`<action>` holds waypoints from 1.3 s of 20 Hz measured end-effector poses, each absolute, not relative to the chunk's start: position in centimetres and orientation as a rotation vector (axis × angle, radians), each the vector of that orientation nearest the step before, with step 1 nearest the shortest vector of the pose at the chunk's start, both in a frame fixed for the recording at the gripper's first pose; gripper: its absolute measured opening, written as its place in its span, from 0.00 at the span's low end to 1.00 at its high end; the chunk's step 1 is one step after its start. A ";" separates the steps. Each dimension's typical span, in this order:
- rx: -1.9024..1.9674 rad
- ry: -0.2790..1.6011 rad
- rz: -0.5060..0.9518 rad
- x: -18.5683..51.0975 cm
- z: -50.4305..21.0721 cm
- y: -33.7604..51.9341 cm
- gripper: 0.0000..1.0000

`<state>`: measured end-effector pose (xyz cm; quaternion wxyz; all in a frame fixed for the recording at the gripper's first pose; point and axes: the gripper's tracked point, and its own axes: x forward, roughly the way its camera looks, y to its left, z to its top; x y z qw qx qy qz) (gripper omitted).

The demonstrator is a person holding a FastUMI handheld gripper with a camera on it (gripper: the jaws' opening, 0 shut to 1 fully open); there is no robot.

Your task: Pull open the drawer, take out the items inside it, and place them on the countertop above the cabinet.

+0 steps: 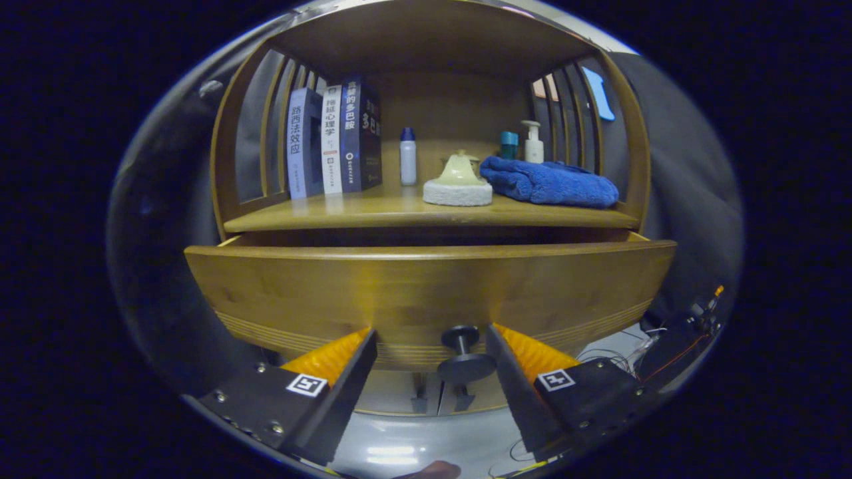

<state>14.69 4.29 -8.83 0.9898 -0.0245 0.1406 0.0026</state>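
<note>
My claw (431, 346) hangs released in front of the drawer (426, 293), fingers spread either side of its dark knob (462, 352) without touching it. The drawer stands slightly pulled out under the countertop (373, 214). On that countertop, books (333, 140) stand at the left edge, a blue towel (549, 183) lies toward the right edge, and a white bottle (408, 158) and a cream bell-shaped object (458, 179) sit between them.

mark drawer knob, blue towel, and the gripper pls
drawer knob (462, 344), gripper view, on the knob's stem, between the open fingers.
blue towel (549, 181), gripper view, on the middle of the folded cloth on the countertop.
gripper (430, 342), gripper view, midway between its fingertips, open, just off the drawer front.
</note>
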 end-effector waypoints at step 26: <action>0.084 0.274 0.046 16.7 -9.9 3.8 1.00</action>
